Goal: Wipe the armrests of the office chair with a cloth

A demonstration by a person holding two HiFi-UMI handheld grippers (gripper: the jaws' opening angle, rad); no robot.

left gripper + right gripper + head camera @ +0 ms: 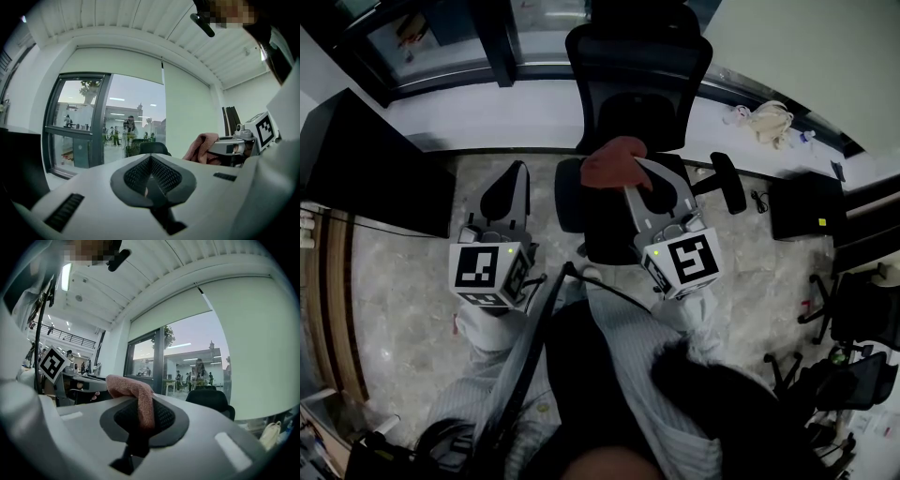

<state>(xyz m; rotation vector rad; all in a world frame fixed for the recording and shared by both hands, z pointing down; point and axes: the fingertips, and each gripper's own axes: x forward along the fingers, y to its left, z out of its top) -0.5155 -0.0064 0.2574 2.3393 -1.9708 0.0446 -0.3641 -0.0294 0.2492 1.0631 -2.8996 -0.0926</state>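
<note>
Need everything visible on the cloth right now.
The reddish-pink, terry-textured cloth is bunched, pinched between the jaws of the right hand-held gripper. A loose fold humps over the jaw tips. It is held in the air before the black mesh office chair, touching only the jaws.

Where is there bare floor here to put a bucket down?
Bare marble floor lies between the black cabinet and the office chair, and again right of the chair toward the black box. The lower right is crowded with other black chairs.
</note>
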